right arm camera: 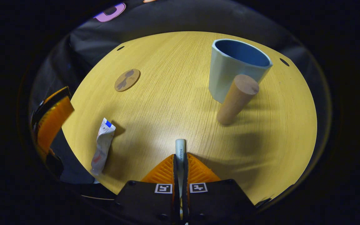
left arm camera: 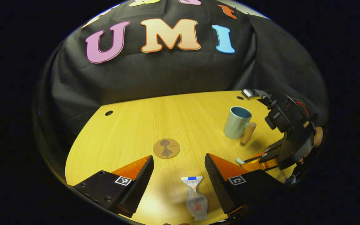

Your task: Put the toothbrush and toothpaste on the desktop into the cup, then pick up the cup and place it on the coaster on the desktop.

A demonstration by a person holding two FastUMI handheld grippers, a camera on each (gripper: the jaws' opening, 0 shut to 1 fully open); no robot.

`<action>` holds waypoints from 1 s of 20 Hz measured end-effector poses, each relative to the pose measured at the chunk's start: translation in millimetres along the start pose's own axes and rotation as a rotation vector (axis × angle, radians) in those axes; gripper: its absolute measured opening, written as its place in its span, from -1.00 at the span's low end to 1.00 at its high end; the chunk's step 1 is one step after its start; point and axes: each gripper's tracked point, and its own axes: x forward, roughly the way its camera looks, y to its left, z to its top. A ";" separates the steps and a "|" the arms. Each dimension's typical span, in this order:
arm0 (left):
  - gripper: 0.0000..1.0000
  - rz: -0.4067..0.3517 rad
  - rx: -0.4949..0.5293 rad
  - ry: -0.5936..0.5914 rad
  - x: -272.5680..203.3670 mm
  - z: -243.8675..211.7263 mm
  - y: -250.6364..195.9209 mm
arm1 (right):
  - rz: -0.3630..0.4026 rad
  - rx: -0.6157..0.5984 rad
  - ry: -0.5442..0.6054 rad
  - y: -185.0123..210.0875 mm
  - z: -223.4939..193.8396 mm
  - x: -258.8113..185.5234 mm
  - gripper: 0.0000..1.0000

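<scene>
Toothpaste lies flat on the yellow desktop between the wide-apart fingers of the left gripper, touching neither; its crimped end points toward the round coaster just beyond. The gripper is held low over the near edge, tilted down at the wood. In the right gripper view the tube sits left of centre, with the coaster farther up and the left gripper at the far left edge. Centre, the right gripper is clamped on the toothbrush, whose pale handle end sticks out past the fingertips, low above the desktop. Right of it stands the pale cup, upright, with a wooden cylinder handle angled to the table. In the left gripper view the right gripper reaches in from the right, near the cup, a hand behind it.
</scene>
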 end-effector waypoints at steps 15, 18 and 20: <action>0.92 -0.062 0.038 0.265 28.8 -83.6 -15.6 | 0.011 0.017 -0.011 -0.3 0.8 -0.4 -0.88; 0.92 -0.062 0.050 0.298 32.0 -90.0 -13.7 | 0.006 0.013 -0.014 -0.3 1.2 -0.1 -0.88; 0.92 -0.061 0.053 0.312 32.6 -93.3 -13.5 | 0.003 0.010 -0.017 -0.3 1.3 -0.1 -0.88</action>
